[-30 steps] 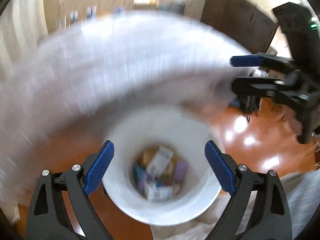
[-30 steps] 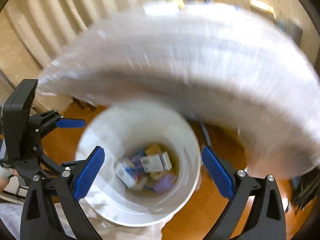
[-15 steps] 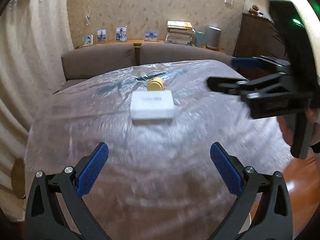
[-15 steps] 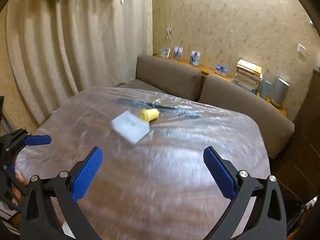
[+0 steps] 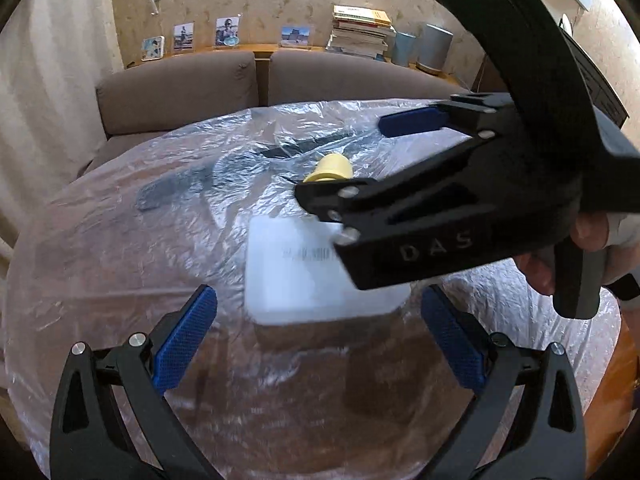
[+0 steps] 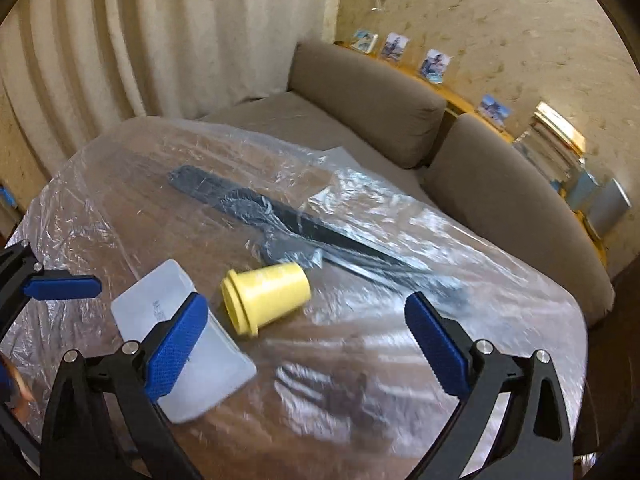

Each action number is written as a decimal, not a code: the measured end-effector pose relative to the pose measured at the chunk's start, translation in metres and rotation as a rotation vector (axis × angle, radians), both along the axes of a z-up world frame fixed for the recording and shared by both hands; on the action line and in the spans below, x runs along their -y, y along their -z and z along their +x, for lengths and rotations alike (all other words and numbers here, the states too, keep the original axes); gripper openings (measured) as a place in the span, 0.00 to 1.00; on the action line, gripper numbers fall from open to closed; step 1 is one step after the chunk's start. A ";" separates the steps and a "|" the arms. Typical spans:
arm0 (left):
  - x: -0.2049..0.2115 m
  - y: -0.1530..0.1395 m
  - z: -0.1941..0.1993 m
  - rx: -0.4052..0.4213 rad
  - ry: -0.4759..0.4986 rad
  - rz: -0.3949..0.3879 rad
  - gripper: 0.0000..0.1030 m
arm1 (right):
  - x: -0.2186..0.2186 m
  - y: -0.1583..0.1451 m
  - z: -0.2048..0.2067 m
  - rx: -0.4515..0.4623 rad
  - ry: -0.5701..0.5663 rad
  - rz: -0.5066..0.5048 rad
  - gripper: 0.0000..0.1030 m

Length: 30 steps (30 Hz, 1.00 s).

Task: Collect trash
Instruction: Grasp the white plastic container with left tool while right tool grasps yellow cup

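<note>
A flat white box (image 5: 304, 280) lies on the plastic-covered table (image 5: 120, 280), just ahead of my left gripper (image 5: 320, 340), whose jaws are wide open and hold nothing. Beyond the box a yellow cup (image 5: 330, 168) lies on its side. In the right wrist view the cup (image 6: 266, 300) points its mouth to the left, just ahead of my open, unloaded right gripper (image 6: 308, 336). The white box (image 6: 140, 308) sits partly behind the right gripper's left finger. The right gripper's body crosses the left wrist view and hides the box's far right corner.
Clear crinkled film covers the round table (image 6: 400, 360), with a long dark object (image 6: 280, 220) under it behind the cup. A brown sofa (image 6: 360, 92) wraps the far side, backed by a shelf of photos and books (image 5: 360, 32). A hand (image 5: 592, 240) holds the right gripper.
Both grippers swung from above the white trash bin to over the table, then closed in on the white box and yellow cup. The left jaws spread a little wider.
</note>
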State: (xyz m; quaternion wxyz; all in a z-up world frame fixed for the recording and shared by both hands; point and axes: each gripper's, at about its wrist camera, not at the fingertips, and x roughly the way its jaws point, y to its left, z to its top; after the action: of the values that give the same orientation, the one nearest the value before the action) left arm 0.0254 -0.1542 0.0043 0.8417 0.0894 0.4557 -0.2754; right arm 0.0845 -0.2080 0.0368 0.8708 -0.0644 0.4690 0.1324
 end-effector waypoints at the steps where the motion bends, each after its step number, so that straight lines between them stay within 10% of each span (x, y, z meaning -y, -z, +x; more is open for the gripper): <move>1: 0.002 0.003 0.003 -0.003 0.003 0.003 0.99 | 0.000 0.002 0.005 -0.008 -0.001 0.015 0.94; 14: 0.009 0.011 0.018 0.024 0.023 -0.004 0.90 | -0.001 0.018 0.020 -0.052 -0.046 0.091 0.56; 30: -0.007 0.009 0.005 0.010 0.013 -0.043 0.83 | 0.008 0.006 -0.020 0.018 0.013 0.138 0.48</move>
State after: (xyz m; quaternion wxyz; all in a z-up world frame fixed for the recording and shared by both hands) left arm 0.0307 -0.1469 -0.0044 0.8438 0.0758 0.4449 -0.2903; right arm 0.0647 -0.2160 0.0304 0.8783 -0.0026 0.4512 0.1581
